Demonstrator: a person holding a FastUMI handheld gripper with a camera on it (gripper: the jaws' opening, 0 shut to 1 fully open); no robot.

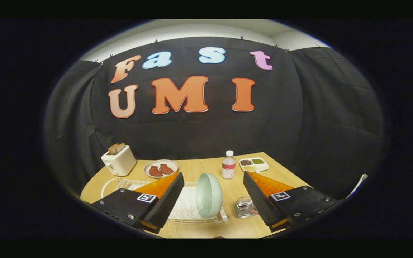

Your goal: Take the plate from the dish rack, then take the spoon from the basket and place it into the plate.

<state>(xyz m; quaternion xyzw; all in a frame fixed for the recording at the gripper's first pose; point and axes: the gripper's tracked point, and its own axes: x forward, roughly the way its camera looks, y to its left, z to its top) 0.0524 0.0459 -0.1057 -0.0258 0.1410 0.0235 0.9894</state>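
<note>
1. I am looking into a booth hung with black cloth; a wooden desk carries everything.
2. My hand-held gripper hangs above the near side of the desk with its fingers spread wide, pinching nothing.
3. The plate stands on edge in the rack, between the fingers and just ahead of them. I judge it is stood upright so its rim can be pinched from above.
4. The basket, a small clear one, sits on the desk just beside the rack, close to the right finger. Something metallic lies in it, probably the spoon; I cannot make out its shape.
5. Beyond the fingers stand a toaster with bread in its slots, a dish holding two reddish pieces, a bottle and a divided tray of small foods.
6. The bottle's label is too small to read. Each finger carries a square marker tag, not legible text.
7. As I judge it, the first step is not yet done.
</note>
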